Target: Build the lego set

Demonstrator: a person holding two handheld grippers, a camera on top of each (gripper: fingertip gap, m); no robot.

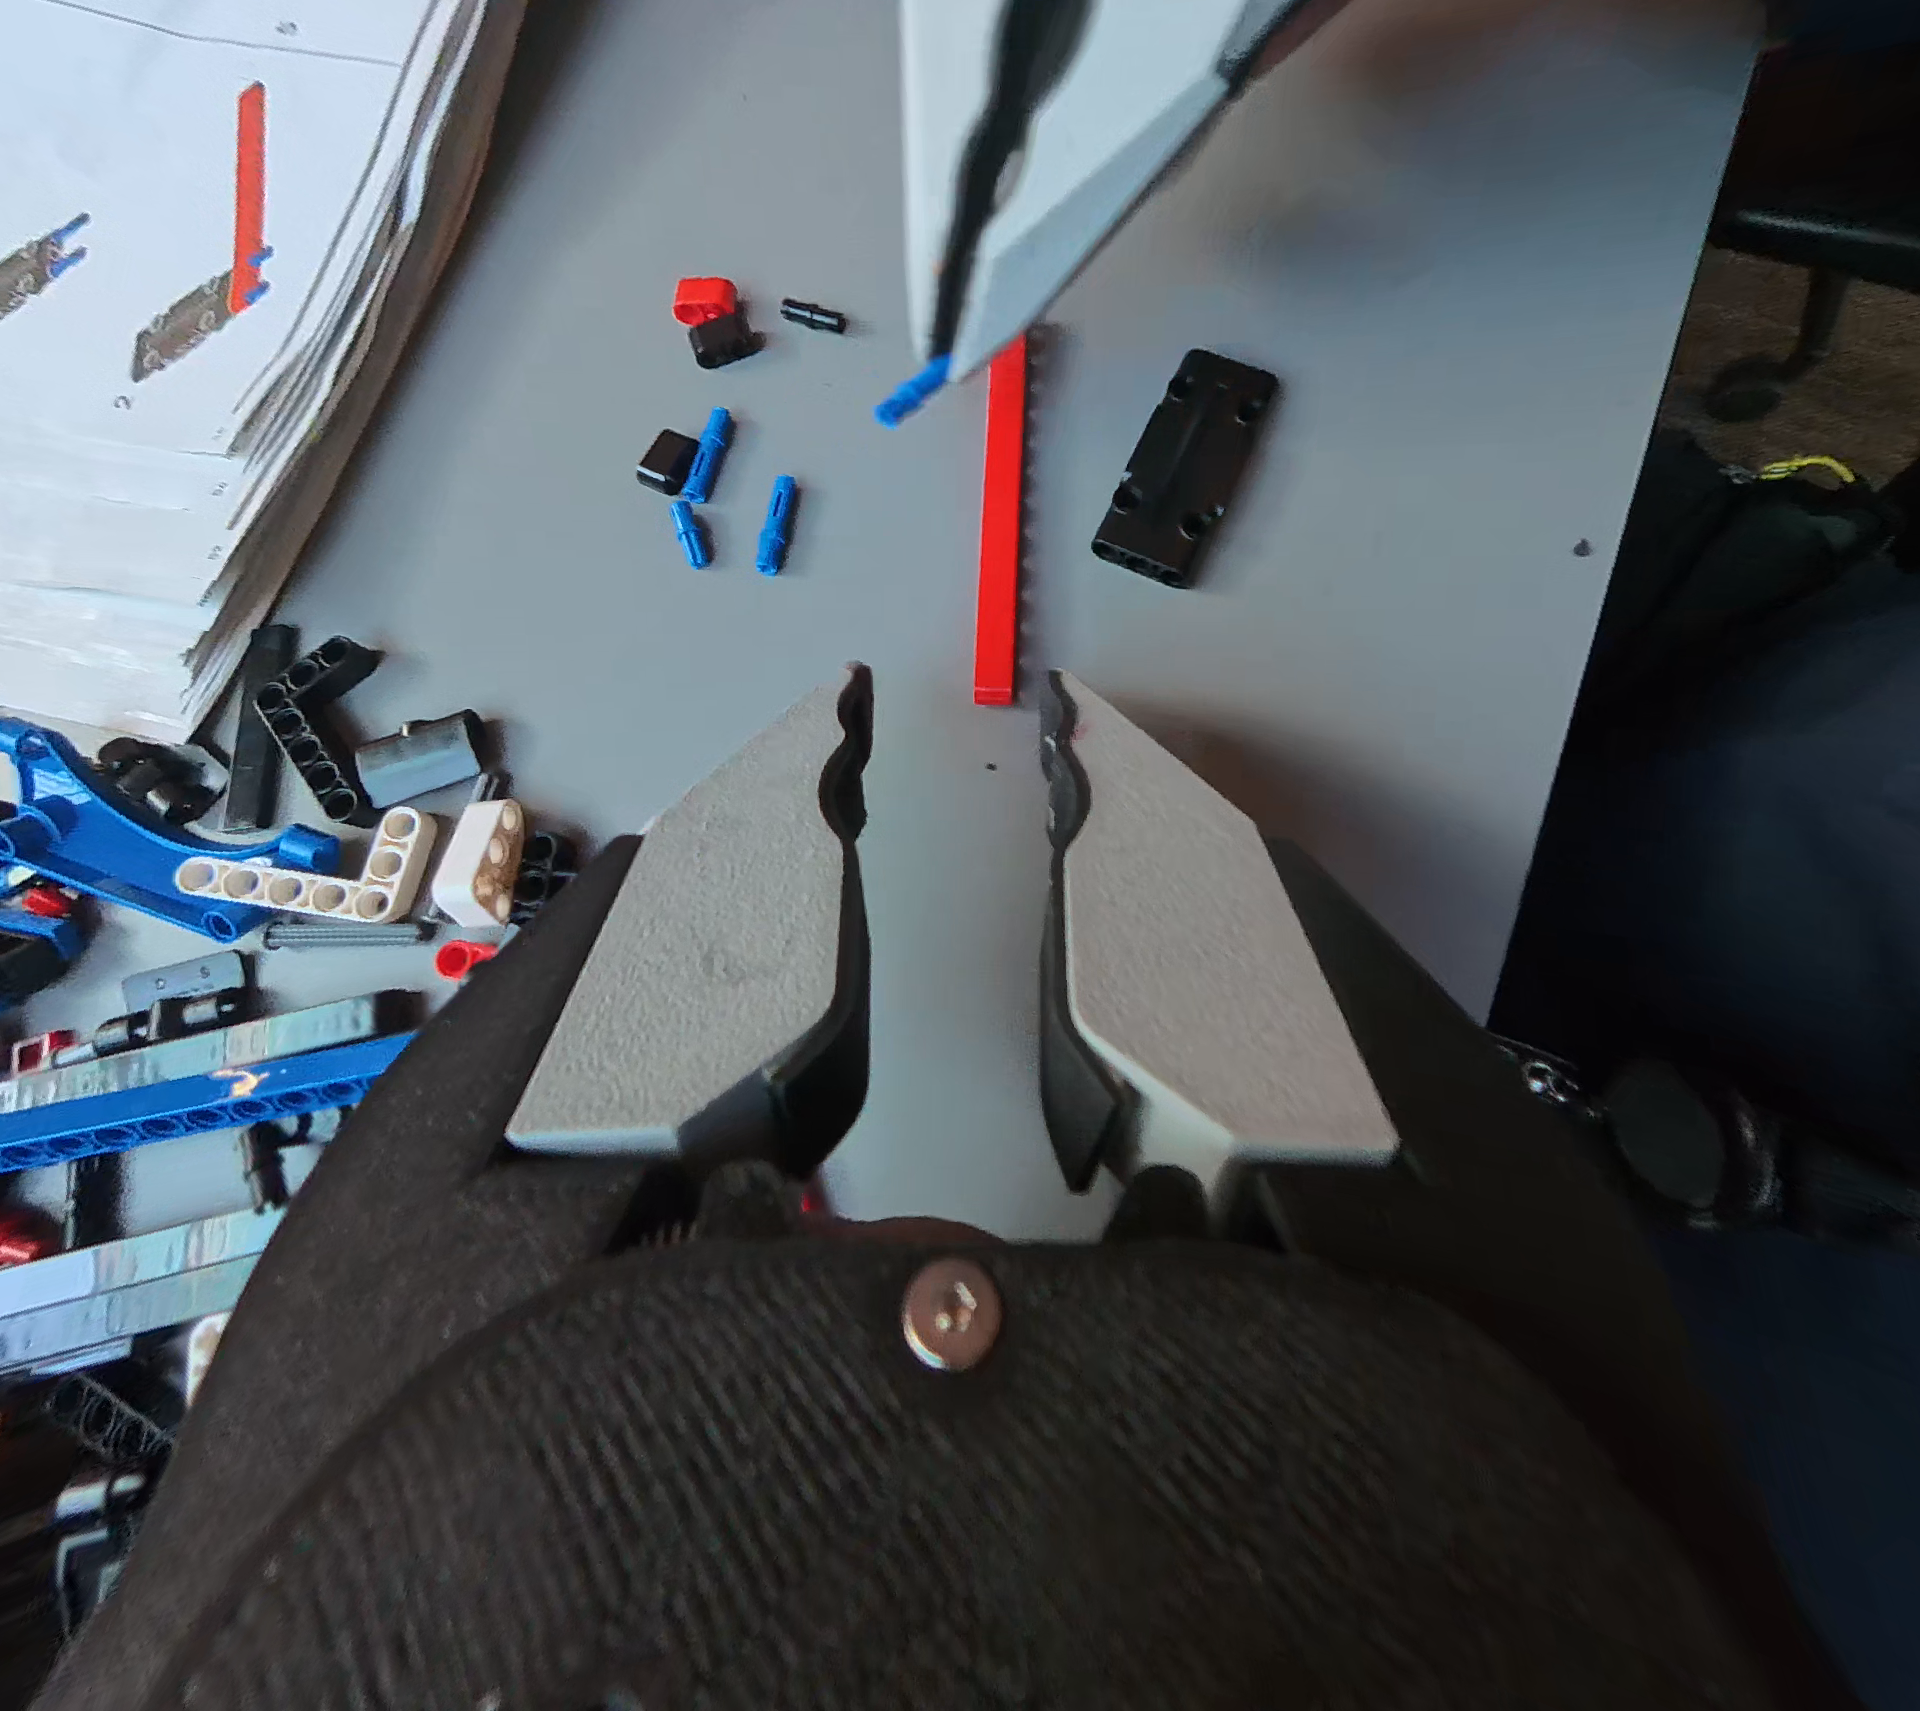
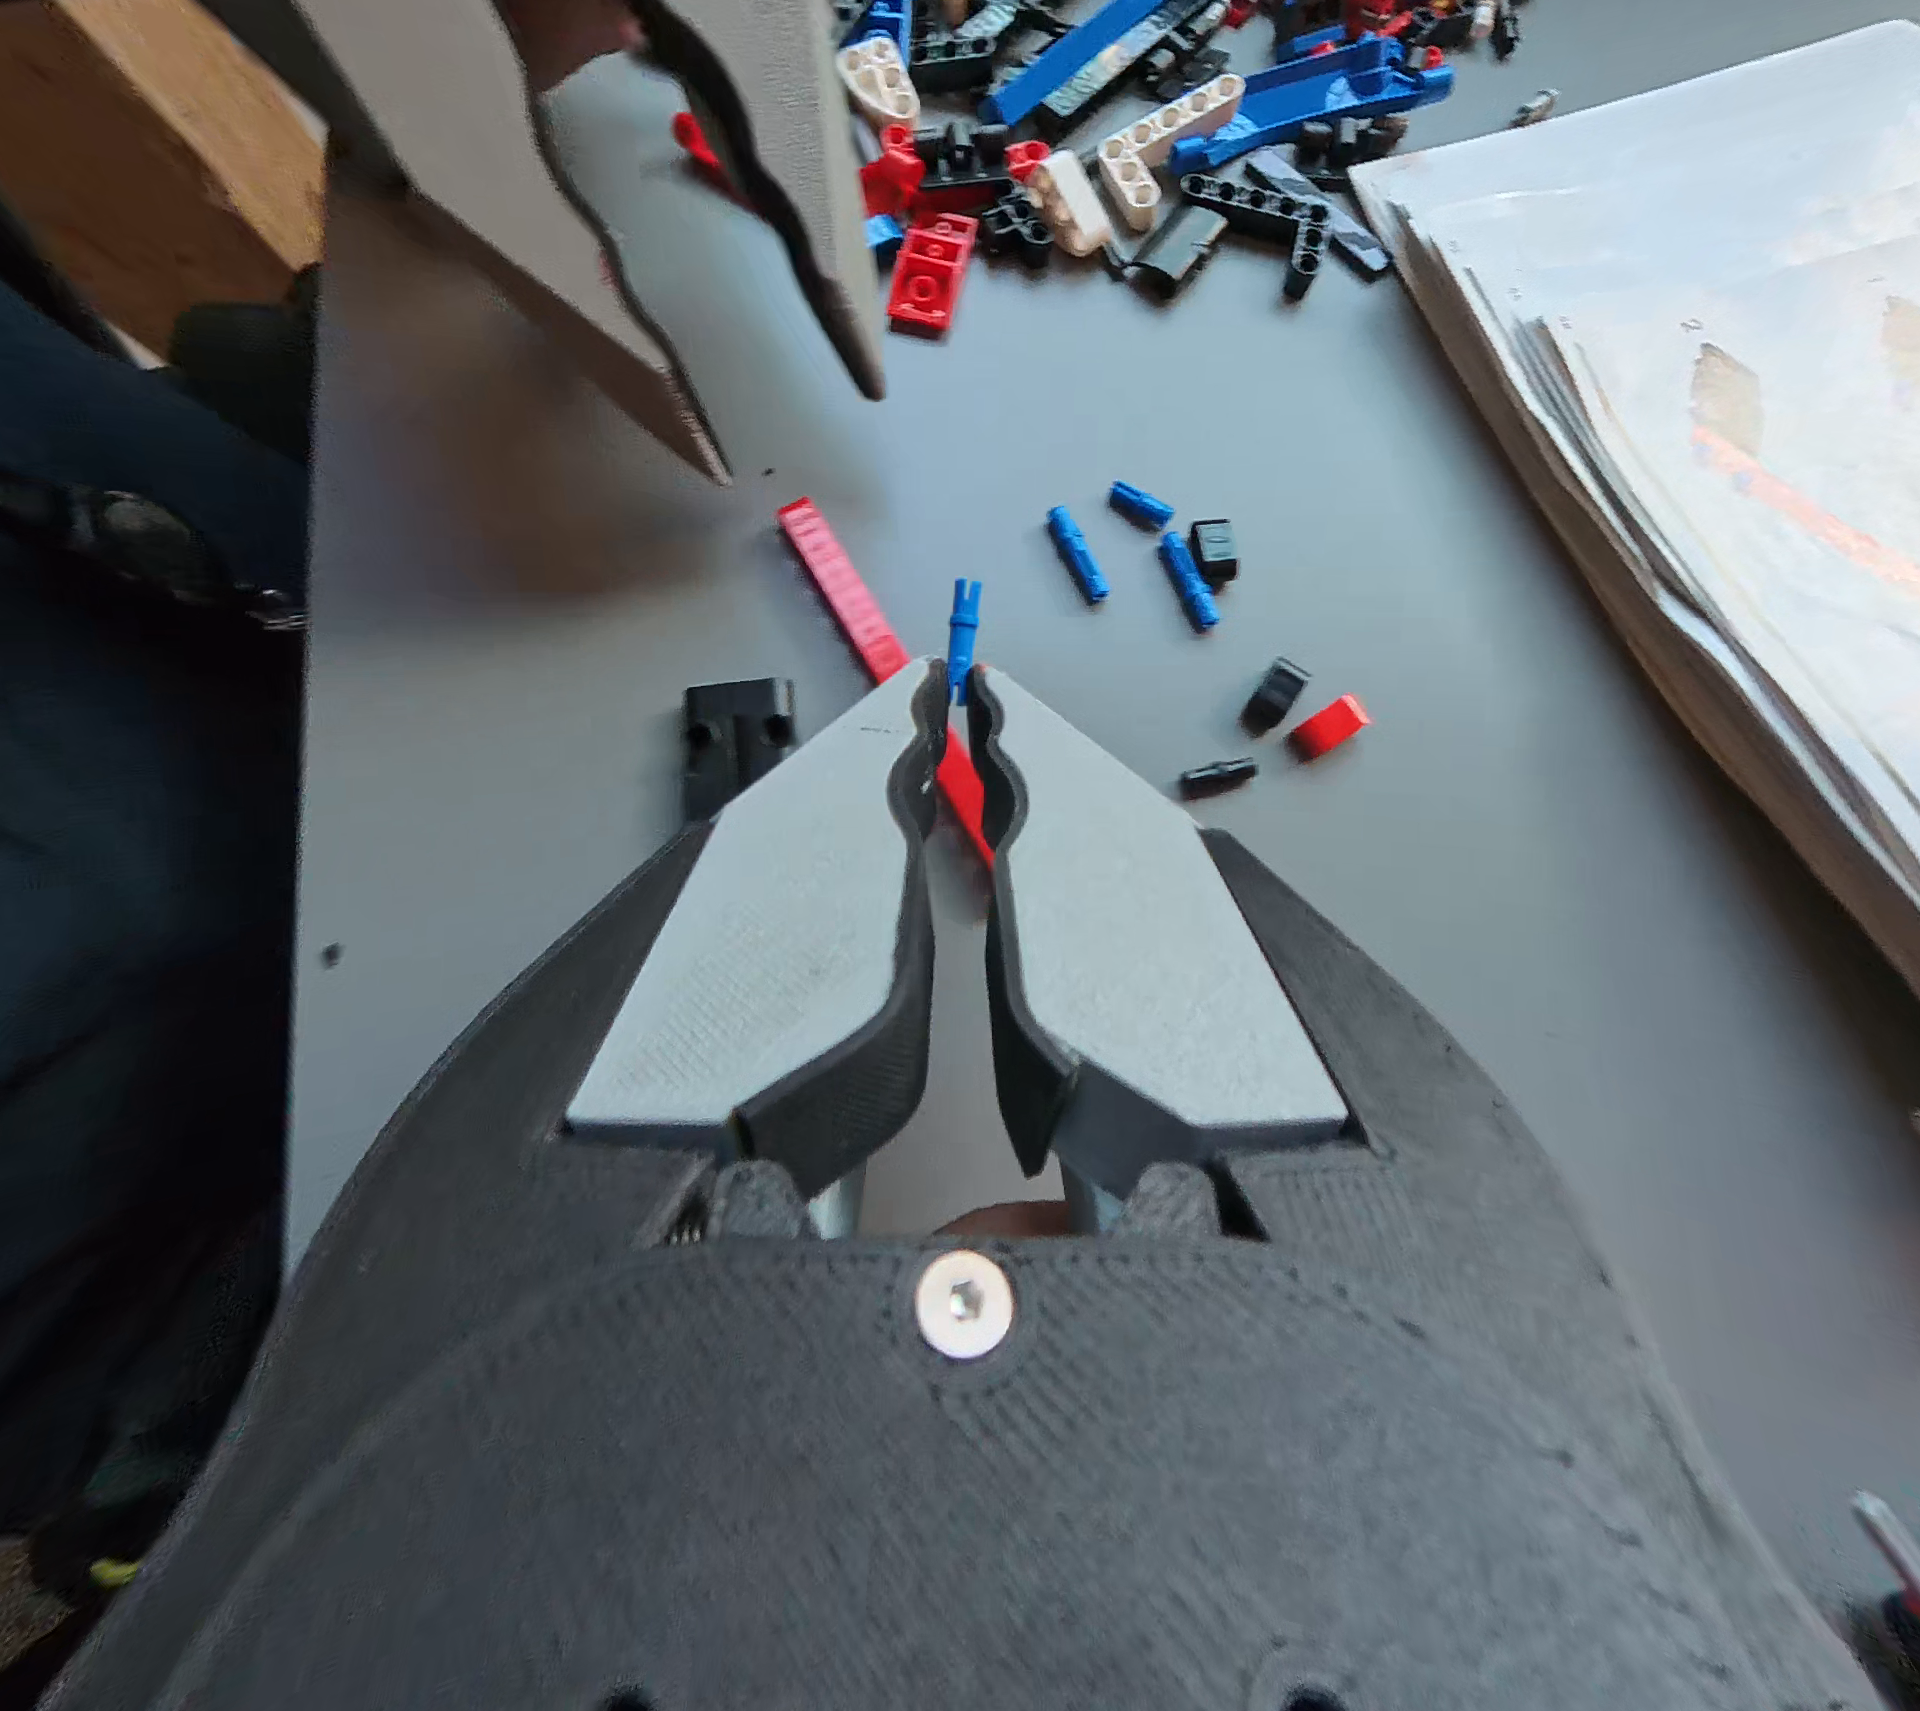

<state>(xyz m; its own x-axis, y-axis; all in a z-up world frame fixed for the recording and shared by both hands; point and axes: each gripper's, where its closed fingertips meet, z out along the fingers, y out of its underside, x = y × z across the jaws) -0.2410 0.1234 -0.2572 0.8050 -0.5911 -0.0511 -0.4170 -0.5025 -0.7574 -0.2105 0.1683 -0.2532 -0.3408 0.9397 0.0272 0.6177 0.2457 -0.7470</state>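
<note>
My right gripper (image 2: 958,674) is shut on a small blue pin (image 2: 961,627), which sticks out past its fingertips above the grey table. The left wrist view shows the same pin (image 1: 912,392) at that gripper's tip (image 1: 940,357). A long red toothed bar (image 1: 1000,518) lies on the table under it; it also shows in the right wrist view (image 2: 842,591). My left gripper (image 1: 956,695) is open and empty, just short of the bar's near end. A black plate piece (image 1: 1184,468) lies to the right of the bar. Three blue pins (image 1: 774,523) lie to the left.
An open instruction booklet (image 1: 208,207) lies at the left. A pile of blue, black, white and red building pieces (image 2: 1195,30) sits beyond it. A black pin (image 1: 812,315) and red and black small pieces (image 1: 712,321) lie nearby. The table edge (image 1: 1621,622) runs at the right.
</note>
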